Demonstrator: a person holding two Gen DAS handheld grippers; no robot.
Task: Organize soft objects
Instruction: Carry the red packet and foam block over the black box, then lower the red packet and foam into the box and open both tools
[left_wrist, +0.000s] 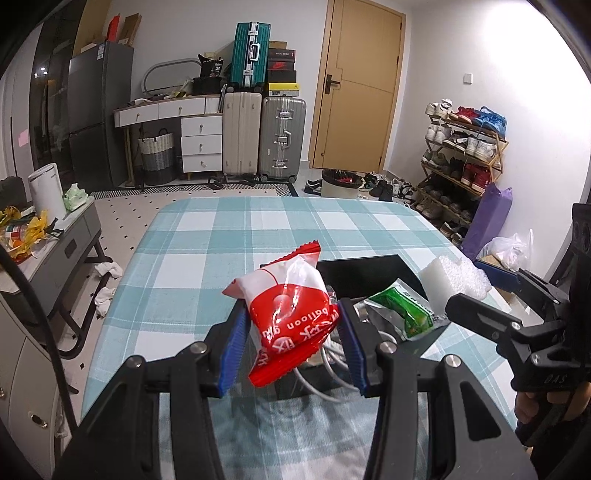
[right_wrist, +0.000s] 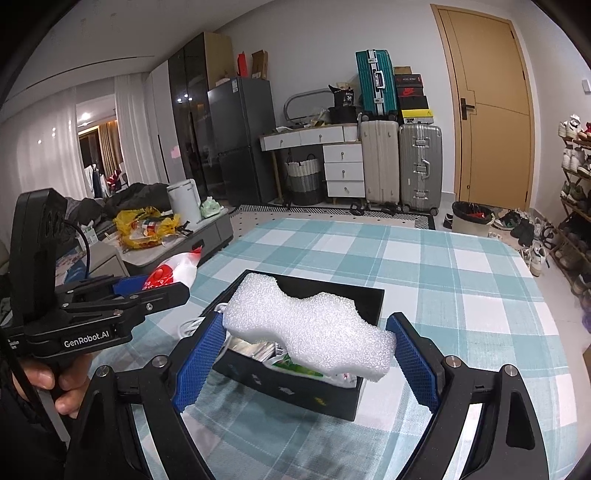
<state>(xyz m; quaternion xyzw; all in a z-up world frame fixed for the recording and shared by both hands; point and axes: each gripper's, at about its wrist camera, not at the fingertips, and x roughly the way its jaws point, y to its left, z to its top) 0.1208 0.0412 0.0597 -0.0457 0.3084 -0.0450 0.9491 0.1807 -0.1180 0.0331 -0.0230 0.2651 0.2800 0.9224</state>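
My left gripper (left_wrist: 291, 328) is shut on a red and white snack packet (left_wrist: 286, 314) and holds it above the near left part of a black box (left_wrist: 362, 273). My right gripper (right_wrist: 308, 343) is shut on a white foam sponge (right_wrist: 306, 325) and holds it over the same black box (right_wrist: 295, 391). Inside the box lie a green sachet (left_wrist: 402, 314), a white cable (left_wrist: 332, 369) and silver wrappers. The right gripper with the sponge (left_wrist: 454, 282) shows at the right of the left wrist view; the left gripper with the packet (right_wrist: 173, 273) shows at the left of the right wrist view.
The box stands on a table with a teal and white checked cloth (left_wrist: 236, 236). A grey side table (right_wrist: 177, 243) with a yellow bag stands to the left. Suitcases (left_wrist: 280, 136), a shoe rack (left_wrist: 461, 155) and a bin (left_wrist: 340, 182) are beyond.
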